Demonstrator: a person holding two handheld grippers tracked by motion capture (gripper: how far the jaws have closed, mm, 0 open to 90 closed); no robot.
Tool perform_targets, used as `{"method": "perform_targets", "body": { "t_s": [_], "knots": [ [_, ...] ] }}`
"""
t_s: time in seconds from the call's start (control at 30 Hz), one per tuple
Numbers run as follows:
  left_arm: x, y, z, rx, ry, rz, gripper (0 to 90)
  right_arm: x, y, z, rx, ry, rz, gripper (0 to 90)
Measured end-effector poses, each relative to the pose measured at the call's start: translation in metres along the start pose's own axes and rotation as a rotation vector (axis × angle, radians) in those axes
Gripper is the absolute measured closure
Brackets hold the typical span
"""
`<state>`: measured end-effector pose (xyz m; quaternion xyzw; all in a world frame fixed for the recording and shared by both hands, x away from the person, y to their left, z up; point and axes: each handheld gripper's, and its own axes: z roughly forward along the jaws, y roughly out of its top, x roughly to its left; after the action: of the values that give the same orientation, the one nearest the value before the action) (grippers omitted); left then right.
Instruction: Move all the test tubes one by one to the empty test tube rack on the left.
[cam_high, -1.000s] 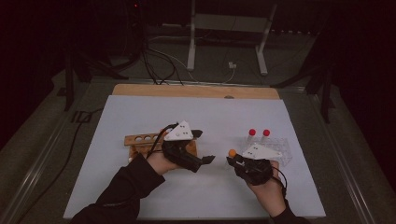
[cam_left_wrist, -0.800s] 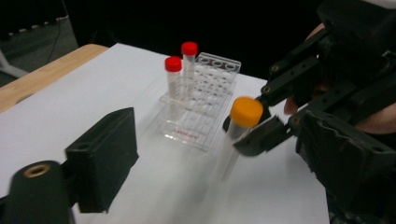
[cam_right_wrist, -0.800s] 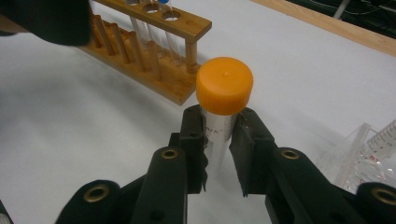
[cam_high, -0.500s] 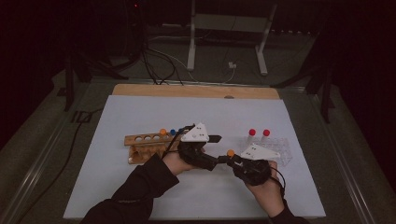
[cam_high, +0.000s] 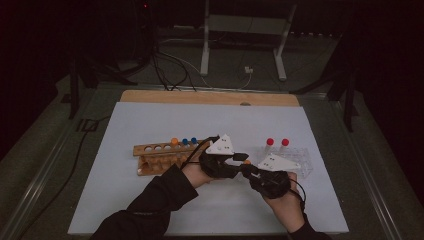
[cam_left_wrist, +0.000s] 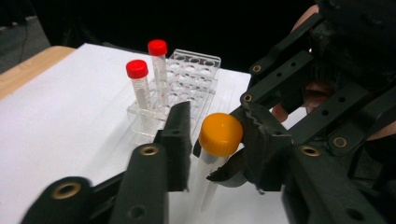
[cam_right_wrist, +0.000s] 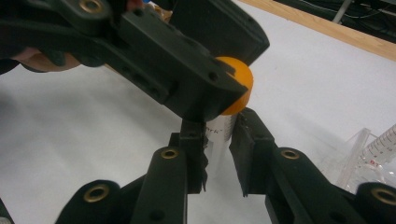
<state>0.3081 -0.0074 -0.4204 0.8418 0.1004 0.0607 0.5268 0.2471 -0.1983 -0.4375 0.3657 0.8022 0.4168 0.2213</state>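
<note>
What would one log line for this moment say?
right gripper: shut on orange-capped tube | left gripper: open around cap | clear rack: two red-capped tubes

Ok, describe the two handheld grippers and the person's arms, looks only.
Both the left gripper and the right gripper are matte black linkages of flat bars with brass-coloured rivets, ending in black fingers with serrated inner edges. A pale grey three-cornered plate tops each, and a thin black cable trails off. The left arm wears a dark long sleeve.
</note>
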Motion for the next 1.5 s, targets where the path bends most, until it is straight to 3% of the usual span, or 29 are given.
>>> {"method": "perform_targets", "body": {
  "t_s": [0.07,0.37,0.6,1.1,1.5],
  "knots": [
    [-0.001,0.0,0.001,0.009,-0.001,0.014,70.0,0.0,0.0,0.0,0.0,0.002,0.0,75.4],
    [-0.001,0.003,-0.002,0.005,0.025,0.027,71.5,-0.002,-0.001,0.0,-0.014,0.02,0.009,72.8],
    [0.004,0.008,-0.016,-0.012,0.058,0.028,71.8,-0.002,-0.002,-0.001,-0.028,0.006,-0.01,54.0],
    [0.012,0.012,-0.052,-0.031,0.127,0.026,71.8,-0.009,-0.001,-0.011,-0.113,-0.019,0.054,14.8],
    [0.02,0.01,-0.089,-0.044,0.208,0.01,71.8,-0.01,-0.001,-0.011,-0.117,-0.013,0.072,3.0]
  ]
}}
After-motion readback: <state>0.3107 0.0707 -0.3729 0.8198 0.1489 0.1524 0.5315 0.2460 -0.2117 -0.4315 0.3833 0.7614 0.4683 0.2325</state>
